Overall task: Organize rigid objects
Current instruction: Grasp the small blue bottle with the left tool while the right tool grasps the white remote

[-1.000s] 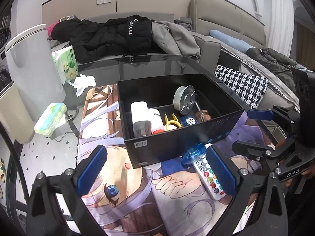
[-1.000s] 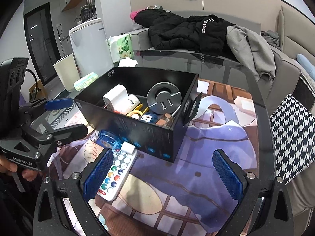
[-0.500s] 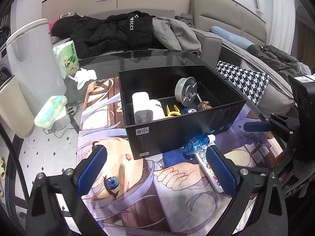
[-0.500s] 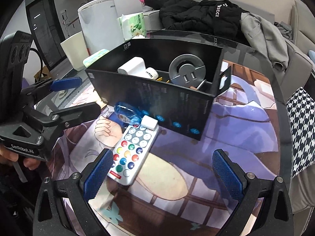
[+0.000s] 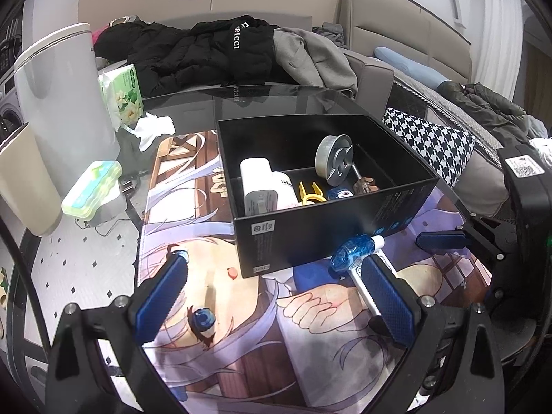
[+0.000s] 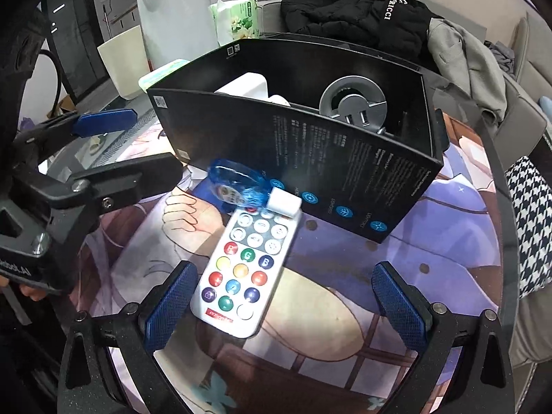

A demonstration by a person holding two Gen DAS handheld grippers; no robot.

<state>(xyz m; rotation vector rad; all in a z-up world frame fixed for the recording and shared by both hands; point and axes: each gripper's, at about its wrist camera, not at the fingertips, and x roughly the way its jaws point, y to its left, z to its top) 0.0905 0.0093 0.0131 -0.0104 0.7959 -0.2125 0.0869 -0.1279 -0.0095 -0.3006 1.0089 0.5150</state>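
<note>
While both grippers hang empty with fingers spread wide, the remote [image 6: 243,269] lies flat on the mat [image 6: 345,310] outside the box [image 6: 310,158]. Right gripper [image 6: 283,305]: nearer; remote sits just ahead, toward its left finger [image 6: 169,305], long axis running forward. Left gripper [image 5: 276,298]: remote [image 5: 360,281] passes behind its right finger [image 5: 388,298].

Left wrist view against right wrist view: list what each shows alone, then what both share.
Only the left wrist view shows the yellow clip and brown bottle inside the black box. Only the right wrist view shows the remote face with its coloured buttons. Both show the box, white charger, silver round socket, blue wrapped item and open fingers.
</note>
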